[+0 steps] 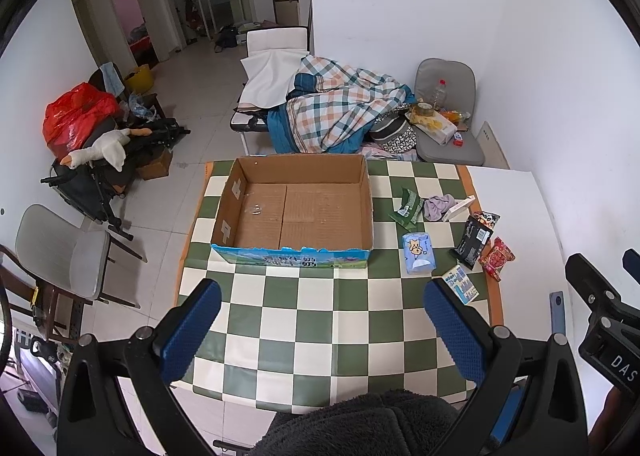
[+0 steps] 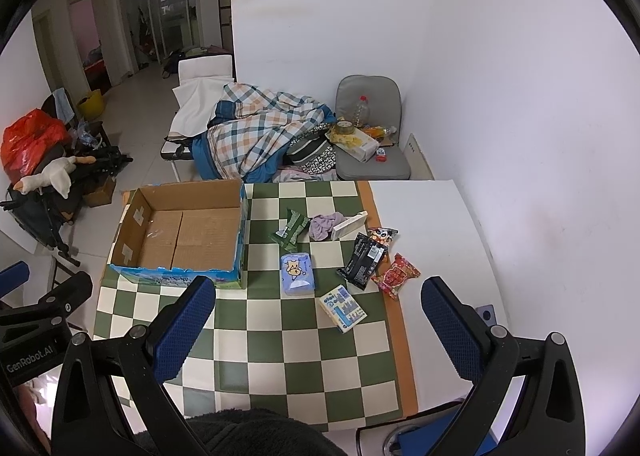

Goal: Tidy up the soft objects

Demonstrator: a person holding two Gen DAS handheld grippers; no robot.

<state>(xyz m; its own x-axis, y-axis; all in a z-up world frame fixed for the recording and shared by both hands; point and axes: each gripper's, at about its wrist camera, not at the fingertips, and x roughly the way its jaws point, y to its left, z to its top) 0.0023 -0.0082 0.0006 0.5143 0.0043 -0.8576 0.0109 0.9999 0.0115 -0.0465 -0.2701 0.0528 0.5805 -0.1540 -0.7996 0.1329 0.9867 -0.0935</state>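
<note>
An empty cardboard box (image 1: 296, 215) (image 2: 184, 232) stands on the green-and-cream checkered table mat (image 1: 320, 320) (image 2: 288, 352). To its right lie a blue tissue pack (image 1: 418, 253) (image 2: 297, 273), a green wipes pack (image 1: 408, 205) (image 2: 292, 232), a crumpled lilac cloth (image 1: 439, 205) (image 2: 323, 225), a black snack bag (image 1: 474, 240) (image 2: 363, 260), a red snack bag (image 1: 497, 258) (image 2: 396, 275) and a small blue-and-white box (image 1: 462, 284) (image 2: 346, 310). My left gripper (image 1: 320, 332) is open and empty in front of the box. My right gripper (image 2: 320, 328) is open and empty near the small box.
A white flat box (image 1: 460, 207) (image 2: 350, 225) leans by the lilac cloth. Beyond the table stand a cot with a plaid quilt (image 1: 340, 107) (image 2: 260, 127) and a grey chair (image 1: 448, 135) (image 2: 372, 163) holding a bottle. A white wall runs along the right.
</note>
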